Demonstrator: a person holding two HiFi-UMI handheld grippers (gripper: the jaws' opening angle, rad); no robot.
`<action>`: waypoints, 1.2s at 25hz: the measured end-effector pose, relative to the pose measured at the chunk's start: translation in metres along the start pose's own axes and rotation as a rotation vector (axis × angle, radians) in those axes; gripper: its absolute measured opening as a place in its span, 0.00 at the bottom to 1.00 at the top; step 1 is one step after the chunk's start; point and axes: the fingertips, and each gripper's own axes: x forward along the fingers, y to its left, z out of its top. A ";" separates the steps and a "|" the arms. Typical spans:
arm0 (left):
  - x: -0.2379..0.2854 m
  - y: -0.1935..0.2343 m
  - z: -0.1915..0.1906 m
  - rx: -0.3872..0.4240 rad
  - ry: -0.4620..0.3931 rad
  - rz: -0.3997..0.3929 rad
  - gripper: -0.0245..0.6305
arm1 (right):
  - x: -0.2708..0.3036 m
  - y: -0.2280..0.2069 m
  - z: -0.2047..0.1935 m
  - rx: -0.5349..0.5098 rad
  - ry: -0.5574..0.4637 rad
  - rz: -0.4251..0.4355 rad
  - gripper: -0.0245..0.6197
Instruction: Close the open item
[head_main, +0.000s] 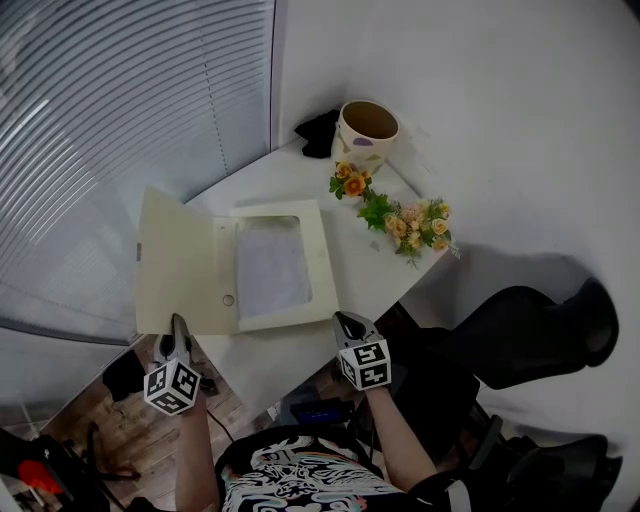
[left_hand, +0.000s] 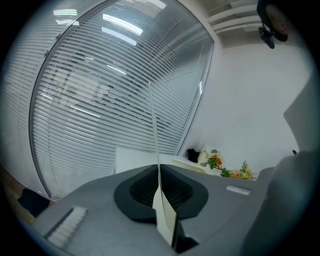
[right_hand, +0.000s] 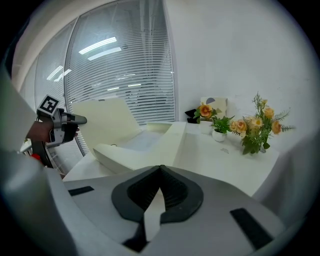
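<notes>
A cream box file (head_main: 283, 264) lies open on the white table (head_main: 372, 272). Its wide lid (head_main: 178, 266) is folded out to the left, past the table's edge. My left gripper (head_main: 178, 322) is shut on the lid's near edge. In the left gripper view the lid (left_hand: 154, 131) runs edge-on as a thin sheet between the jaws of the left gripper (left_hand: 159, 169). In the right gripper view the lid (right_hand: 106, 121) stands tilted up, with the left gripper (right_hand: 80, 120) at its edge. My right gripper (head_main: 345, 322) hovers at the table's near edge, shut and empty, right of the file's near corner.
A flowerpot (head_main: 368, 128), a black object (head_main: 318, 132) and artificial flowers (head_main: 415, 225) stand at the far and right side of the table. Window blinds (head_main: 110, 130) run along the left. A black chair (head_main: 530, 330) is at the right.
</notes>
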 end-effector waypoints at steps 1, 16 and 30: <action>0.000 -0.003 0.001 0.007 -0.002 -0.010 0.05 | 0.000 0.000 0.000 0.004 -0.003 0.001 0.04; -0.002 -0.041 0.009 0.076 -0.013 -0.105 0.04 | 0.000 0.001 0.000 0.003 -0.005 0.004 0.04; -0.002 -0.070 0.010 0.129 -0.018 -0.194 0.06 | 0.000 0.001 0.001 -0.001 -0.009 0.001 0.04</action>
